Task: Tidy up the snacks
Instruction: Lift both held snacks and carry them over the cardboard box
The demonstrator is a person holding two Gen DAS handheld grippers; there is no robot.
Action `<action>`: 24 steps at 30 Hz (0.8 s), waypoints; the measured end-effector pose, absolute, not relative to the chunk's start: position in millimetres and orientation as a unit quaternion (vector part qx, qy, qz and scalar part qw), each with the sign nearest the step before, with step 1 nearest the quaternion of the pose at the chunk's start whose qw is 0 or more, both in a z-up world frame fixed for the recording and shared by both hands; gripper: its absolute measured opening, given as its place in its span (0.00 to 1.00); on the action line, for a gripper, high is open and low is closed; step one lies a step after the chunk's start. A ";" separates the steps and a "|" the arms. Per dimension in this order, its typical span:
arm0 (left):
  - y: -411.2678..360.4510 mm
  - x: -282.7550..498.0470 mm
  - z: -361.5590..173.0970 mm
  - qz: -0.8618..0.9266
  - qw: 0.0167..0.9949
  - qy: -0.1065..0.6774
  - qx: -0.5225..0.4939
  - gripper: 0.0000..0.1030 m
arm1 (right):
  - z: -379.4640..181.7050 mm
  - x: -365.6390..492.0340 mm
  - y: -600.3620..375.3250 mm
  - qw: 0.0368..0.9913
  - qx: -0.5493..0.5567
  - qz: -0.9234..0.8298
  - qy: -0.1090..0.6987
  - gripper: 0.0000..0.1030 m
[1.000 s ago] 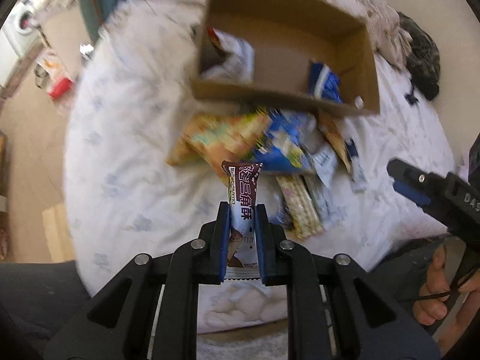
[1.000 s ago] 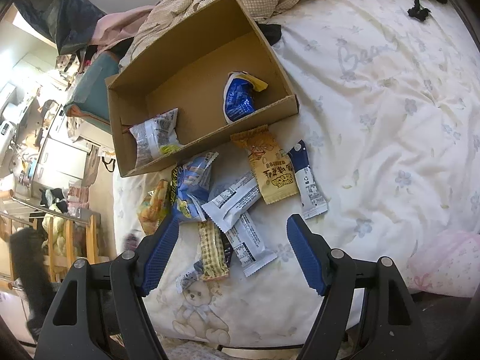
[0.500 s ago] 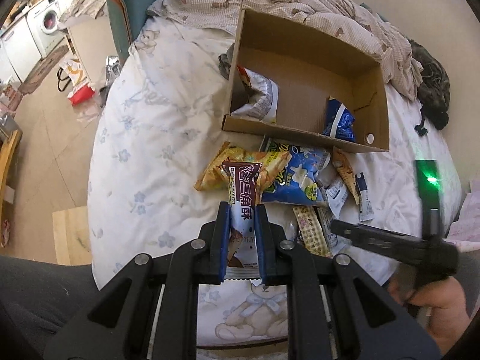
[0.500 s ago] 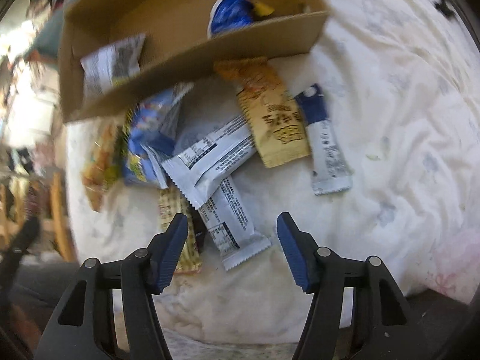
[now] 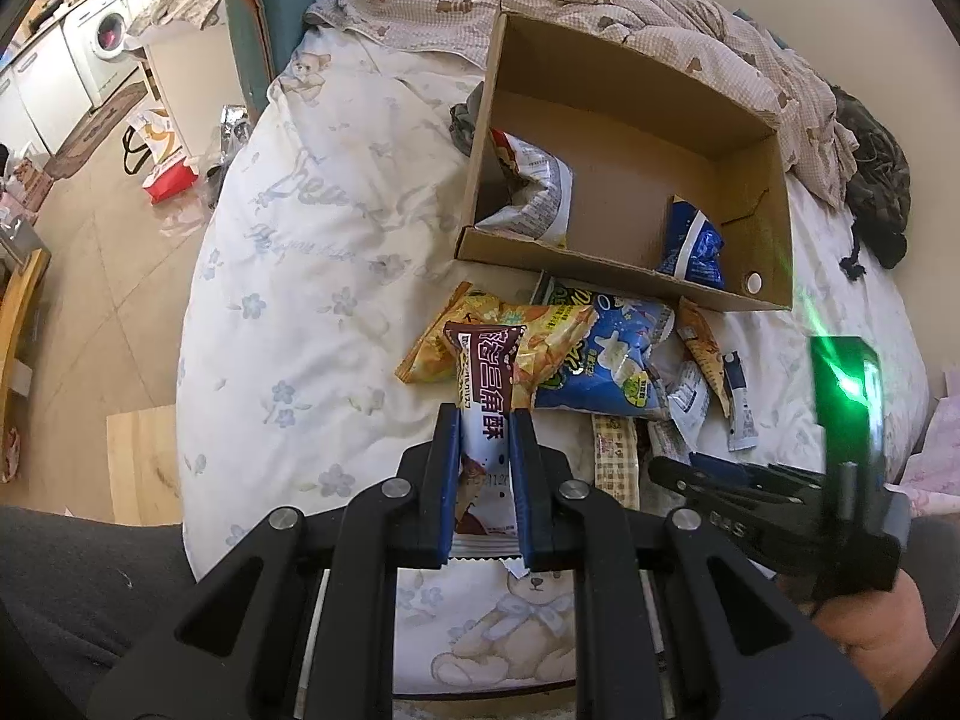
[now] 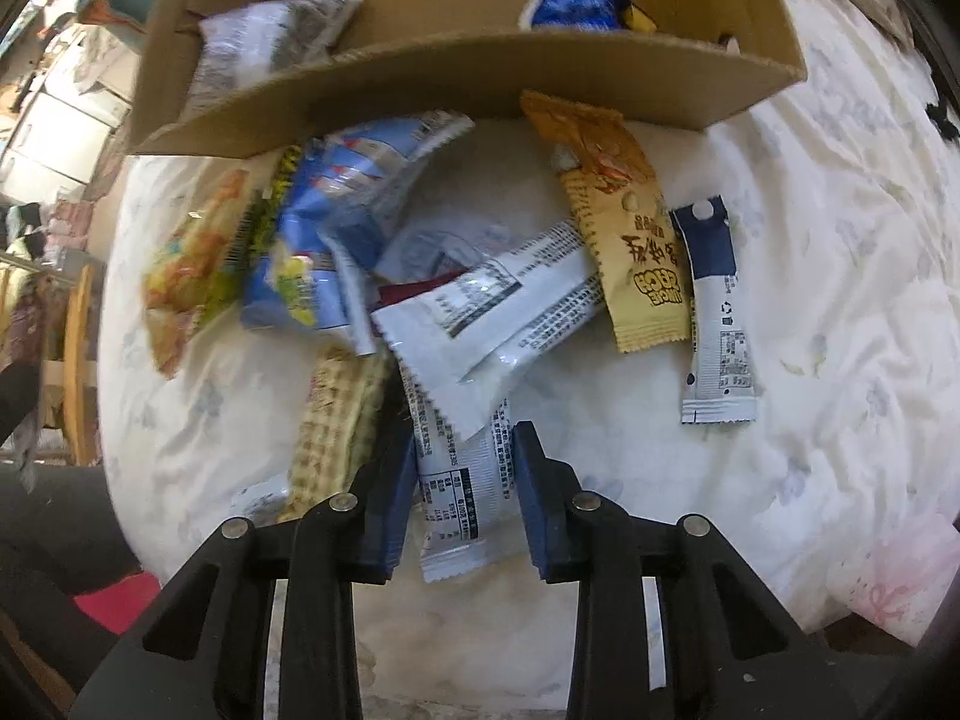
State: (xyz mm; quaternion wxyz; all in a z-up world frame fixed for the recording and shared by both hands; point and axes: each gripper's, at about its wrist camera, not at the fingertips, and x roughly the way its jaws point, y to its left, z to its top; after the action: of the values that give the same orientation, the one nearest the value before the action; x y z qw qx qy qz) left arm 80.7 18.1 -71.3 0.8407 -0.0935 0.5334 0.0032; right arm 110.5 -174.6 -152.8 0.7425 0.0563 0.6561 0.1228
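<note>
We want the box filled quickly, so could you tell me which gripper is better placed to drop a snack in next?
Left. The left gripper is shut on the brown-and-white snack bar; the right gripper only straddles a white packet lying in the pile.

Somebody's bedroom at home, pretty lived-in

There's a bed with a white flower-and-teddy-print duvet (image 5: 312,276), a rumpled beige checked blanket (image 5: 600,6) bunched at the far end, a white front-loading washing machine (image 5: 99,39) off in the next area, tan tiled floor (image 5: 102,252) with bags lying on it, and an open brown cardboard box (image 5: 762,204) sitting on the bed.
</note>
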 end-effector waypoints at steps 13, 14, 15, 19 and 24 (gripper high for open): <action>15.4 78.3 -71.4 0.026 0.853 0.517 -0.062 0.13 | -118.4 71.7 -207.2 0.745 0.108 0.181 0.633 0.31; 15.0 77.9 -70.9 0.027 0.855 0.514 -0.058 0.13 | -114.7 71.0 -206.7 0.746 0.113 0.188 0.629 0.31; 14.7 77.3 -70.6 0.028 0.857 0.512 -0.056 0.13 | -112.3 74.5 -205.1 0.748 0.121 0.198 0.622 0.31; 15.5 76.4 -69.3 0.035 0.862 0.503 -0.045 0.13 | -91.9 69.3 -201.3 0.762 0.130 0.235 0.590 0.31; 20.4 74.7 -64.5 0.047 0.870 0.490 -0.040 0.13 | -69.8 66.1 -187.7 0.775 0.136 0.273 0.553 0.31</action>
State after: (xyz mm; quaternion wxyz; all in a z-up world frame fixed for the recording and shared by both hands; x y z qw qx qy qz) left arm 74.7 20.4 -64.5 0.8698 -0.0401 0.4895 0.0468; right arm 66.1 -187.7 -69.8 0.7754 0.1356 0.5531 0.2729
